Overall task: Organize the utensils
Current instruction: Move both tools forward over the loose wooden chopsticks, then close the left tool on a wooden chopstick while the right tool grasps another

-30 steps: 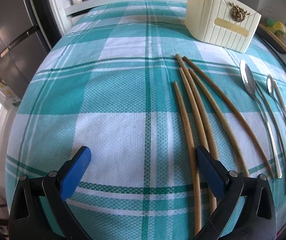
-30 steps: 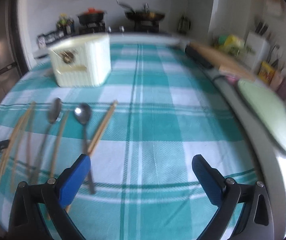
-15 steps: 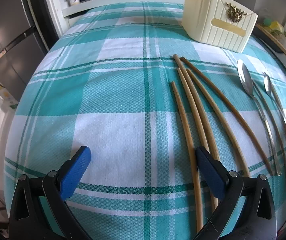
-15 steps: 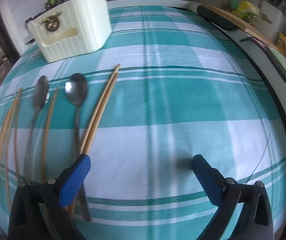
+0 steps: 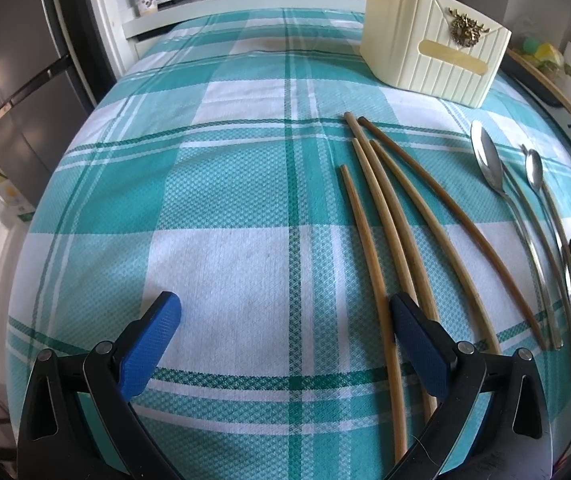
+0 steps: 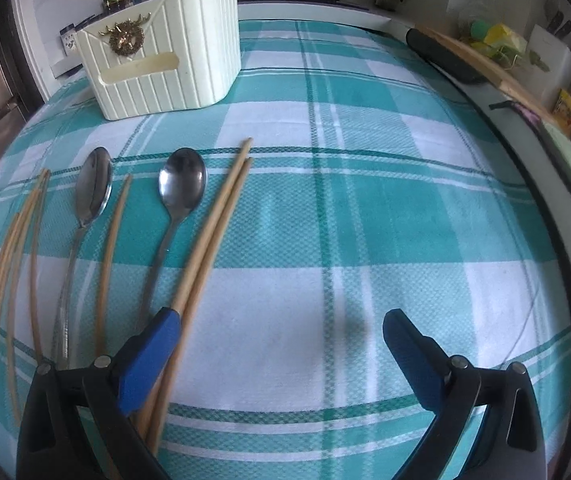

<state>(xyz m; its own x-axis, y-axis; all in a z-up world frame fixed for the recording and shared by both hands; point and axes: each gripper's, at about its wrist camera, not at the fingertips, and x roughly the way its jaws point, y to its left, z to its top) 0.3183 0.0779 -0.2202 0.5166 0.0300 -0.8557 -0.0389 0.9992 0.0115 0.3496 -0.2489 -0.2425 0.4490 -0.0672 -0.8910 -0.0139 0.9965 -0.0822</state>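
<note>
left gripper point(image 5: 283, 322) gaping, I hover it beside wooden chopsticks point(image 5: 379, 224) | right gripper point(image 6: 279, 334) gaping (nothing held), over chopstick pair point(image 6: 211, 228) | holder point(image 6: 165, 50) near tablecloth's point(image 6: 365, 240) far edge

Chopsticks point(image 5: 385, 216) left of spoons point(image 5: 497, 184), holder point(image 5: 429, 56) behind, all on tablecloth point(image 5: 221, 208)

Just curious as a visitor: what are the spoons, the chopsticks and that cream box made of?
Spoons: likely polished steel, mirror-like and reflective. Chopsticks: probably bamboo or wood, matte tan. Box: seemingly glossy moulded plastic, ribbed, cream.
</note>
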